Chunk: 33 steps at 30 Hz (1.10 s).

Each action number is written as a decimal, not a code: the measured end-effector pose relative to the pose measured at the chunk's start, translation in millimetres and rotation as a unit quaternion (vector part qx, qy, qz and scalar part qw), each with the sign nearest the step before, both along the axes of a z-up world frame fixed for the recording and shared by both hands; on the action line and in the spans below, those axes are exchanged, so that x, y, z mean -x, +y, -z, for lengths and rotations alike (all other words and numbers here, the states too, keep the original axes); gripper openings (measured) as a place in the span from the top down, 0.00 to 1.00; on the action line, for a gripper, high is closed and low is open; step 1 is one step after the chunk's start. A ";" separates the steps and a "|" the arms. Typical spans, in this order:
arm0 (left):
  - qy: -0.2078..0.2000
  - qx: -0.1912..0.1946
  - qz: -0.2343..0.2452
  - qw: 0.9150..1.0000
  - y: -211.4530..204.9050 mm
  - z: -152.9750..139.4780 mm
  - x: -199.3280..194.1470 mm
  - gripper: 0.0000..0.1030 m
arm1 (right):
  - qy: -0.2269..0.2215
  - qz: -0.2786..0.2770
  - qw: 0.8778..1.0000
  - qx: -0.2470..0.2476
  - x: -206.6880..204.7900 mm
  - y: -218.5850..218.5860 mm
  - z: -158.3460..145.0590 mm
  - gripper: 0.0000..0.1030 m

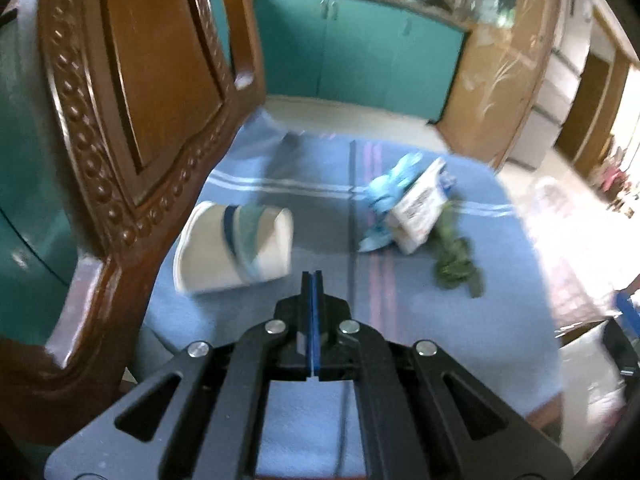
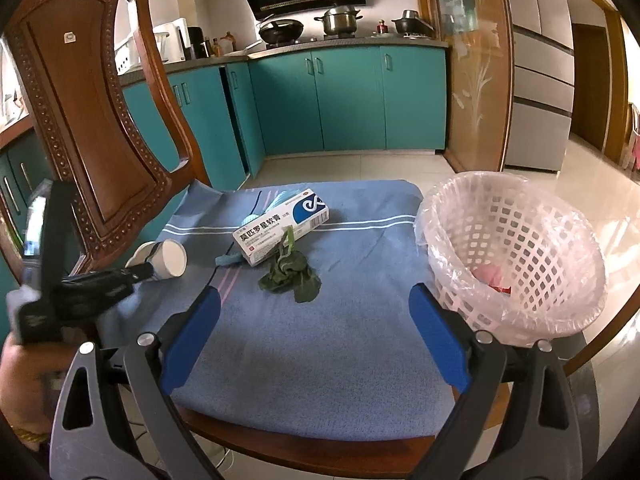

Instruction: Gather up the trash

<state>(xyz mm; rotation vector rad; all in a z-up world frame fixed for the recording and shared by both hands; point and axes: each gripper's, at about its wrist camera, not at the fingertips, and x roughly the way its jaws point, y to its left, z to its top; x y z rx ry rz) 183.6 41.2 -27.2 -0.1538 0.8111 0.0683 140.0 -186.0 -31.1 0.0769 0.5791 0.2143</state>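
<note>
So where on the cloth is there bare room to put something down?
The near half of the cloth is bare, between the right gripper and the leaf. Also the far right corner beside the basket. Crowded: middle, box, leaf; cup left.

So the trash bits: a white paper cup (image 2: 166,258) with a teal band lies on its side, just ahead and left of the left fingers (image 1: 313,284), open mouth facing the right-hand side. A white and blue ointment box (image 2: 282,226) lies flat, further ahead of the right fingers (image 2: 192,322), on top of a crumpled light blue glove (image 1: 390,196). A wilted green leaf (image 2: 290,276) touches the box's near edge. White mesh basket (image 2: 516,248) with a clear liner is tilted, beside the right-hand finger, something pink inside.
</note>
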 end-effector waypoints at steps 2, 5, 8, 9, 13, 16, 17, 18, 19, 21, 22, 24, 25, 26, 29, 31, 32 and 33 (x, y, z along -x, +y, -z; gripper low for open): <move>-0.012 0.014 0.009 1.000 1.1 -9.8 9.6 0.99 | 0.002 -0.001 1.000 -0.001 -1.0 0.7 0.6 0.10; -0.012 -0.015 -0.008 1.000 7.6 -11.8 17.5 0.83 | 0.003 -0.005 1.000 0.004 -0.8 4.3 1.5 0.10; 0.005 -0.035 -0.020 0.999 11.9 -0.7 6.4 0.40 | 0.004 -0.010 1.000 0.006 -1.6 8.0 2.4 0.10; 0.012 -0.045 -0.020 0.999 11.6 3.6 1.1 0.40 | 0.004 -0.010 1.000 0.005 -2.1 8.6 2.6 0.10; 0.027 -0.064 -0.031 0.997 10.5 16.0 -7.9 0.30 | 0.008 -0.018 1.000 0.005 -3.5 13.3 4.2 0.10; 0.012 -0.057 -0.056 0.997 6.0 11.5 -1.4 0.19 | 0.011 -0.023 1.000 0.009 -3.3 13.4 6.3 0.10; 0.002 -0.052 -0.067 0.996 1.6 8.5 4.7 0.15 | 0.011 -0.026 1.000 0.009 -3.3 12.5 6.4 0.10; -0.009 -0.044 -0.075 0.996 -2.3 5.4 11.7 0.15 | 0.011 -0.038 0.999 0.005 -4.1 10.9 6.2 0.10; -0.021 -0.031 -0.079 0.996 -6.1 1.6 19.7 0.15 | 0.014 -0.060 0.998 0.006 -6.3 11.7 6.1 0.10; -0.049 -0.005 -0.085 0.995 -12.2 -9.7 40.4 0.14 | 0.015 -0.116 0.993 0.032 -11.7 18.8 5.4 0.10; -0.063 0.001 -0.087 0.994 -12.6 -15.3 50.4 0.14 | 0.005 -0.134 0.990 0.049 -12.7 22.9 3.4 0.10; -0.116 0.024 -0.085 0.989 -9.3 -34.3 79.3 0.14 | -0.019 -0.171 0.982 0.072 -14.4 29.9 -2.0 0.10; -0.142 0.031 -0.078 0.986 -7.9 -43.9 93.4 0.12 | -0.020 -0.199 0.977 0.071 -18.6 35.8 -4.3 0.10; -0.175 0.023 -0.072 0.982 -6.0 -54.8 114.0 0.09 | -0.014 -0.225 0.971 0.072 -22.8 43.4 -5.8 0.10; -0.220 -0.016 -0.077 0.972 0.0 -62.8 153.9 0.05 | -0.011 -0.331 0.932 0.147 -34.0 96.2 -3.5 0.10; -0.215 -0.015 -0.085 0.973 9.9 -60.4 163.0 0.04 | -0.010 -0.387 0.899 0.203 -44.4 135.4 3.0 0.10; -0.208 -0.011 -0.092 0.974 16.6 -58.1 165.0 0.04 | -0.004 -0.407 0.885 0.224 -52.3 152.8 6.0 0.10; -0.198 0.001 -0.100 0.975 26.8 -55.5 164.6 0.04 | 0.007 -0.429 0.871 0.239 -62.6 171.0 7.9 0.10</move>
